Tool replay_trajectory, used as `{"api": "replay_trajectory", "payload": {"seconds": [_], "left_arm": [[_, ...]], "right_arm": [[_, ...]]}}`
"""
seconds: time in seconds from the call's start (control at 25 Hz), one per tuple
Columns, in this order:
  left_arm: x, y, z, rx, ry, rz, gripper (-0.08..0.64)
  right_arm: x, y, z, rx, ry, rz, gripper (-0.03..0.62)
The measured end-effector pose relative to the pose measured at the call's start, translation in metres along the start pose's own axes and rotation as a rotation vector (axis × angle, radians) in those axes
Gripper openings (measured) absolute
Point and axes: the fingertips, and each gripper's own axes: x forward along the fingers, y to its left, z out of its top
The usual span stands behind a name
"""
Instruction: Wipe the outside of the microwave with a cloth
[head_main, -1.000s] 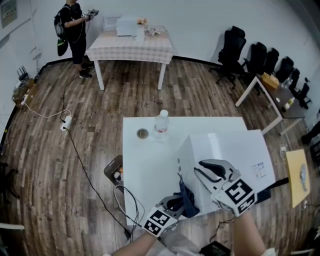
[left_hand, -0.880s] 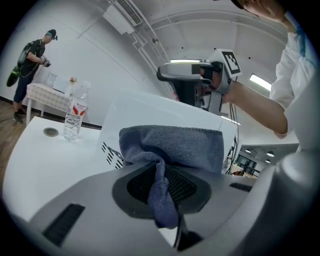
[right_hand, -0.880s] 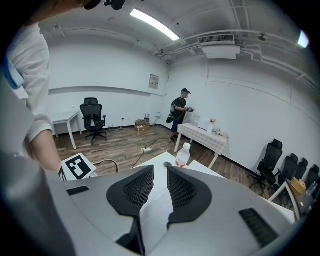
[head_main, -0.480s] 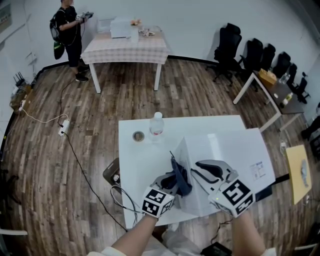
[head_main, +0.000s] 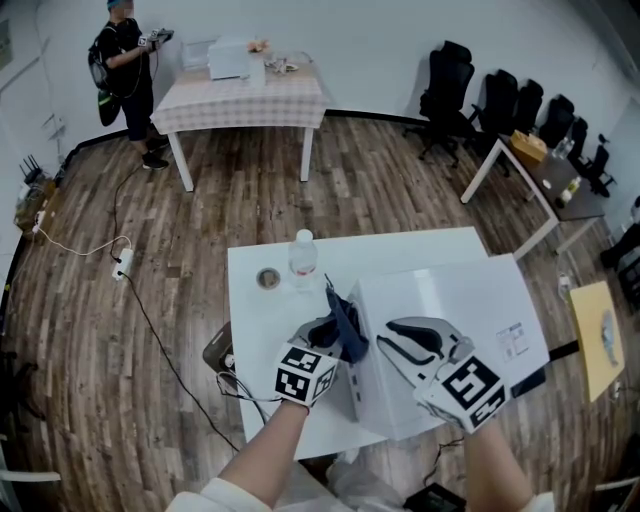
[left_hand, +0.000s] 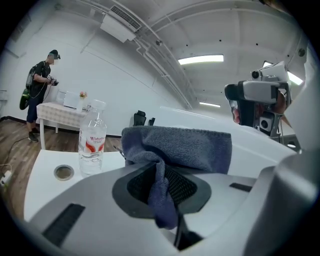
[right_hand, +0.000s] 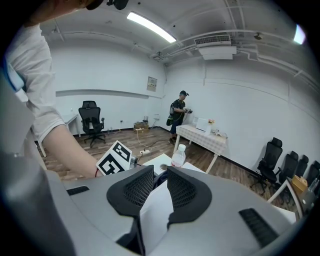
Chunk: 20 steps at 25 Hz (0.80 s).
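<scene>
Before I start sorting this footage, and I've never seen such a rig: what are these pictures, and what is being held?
There is no robot here. A person holds a pair of hand tongs in each hand. One picture looks down from a camera on the person's head. The other two come from cameras riding on each pair, looking along its jaws. On the white table stand a white microwave, a water bottle and a small round disc. The left tongs pinch a dark blue cloth at the microwave's left edge. The right tongs are slightly open and empty, over its top.
</scene>
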Motion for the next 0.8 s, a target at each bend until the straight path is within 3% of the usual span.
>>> {"api": "replay_trajectory", "payload": {"seconds": [0.32, 0.8], "left_arm": [[-0.006, 0.01, 0.014, -0.014, -0.045, -0.009, 0.049], [-0.036, -0.03, 0.024, -0.051, -0.124, -0.104, 0.047]], "right_arm": [[0.004, -0.011, 0.01, 0.045, -0.036, 0.002, 0.103], [-0.014, -0.012, 0.003, 0.081, -0.029, -0.012, 0.103]]}}
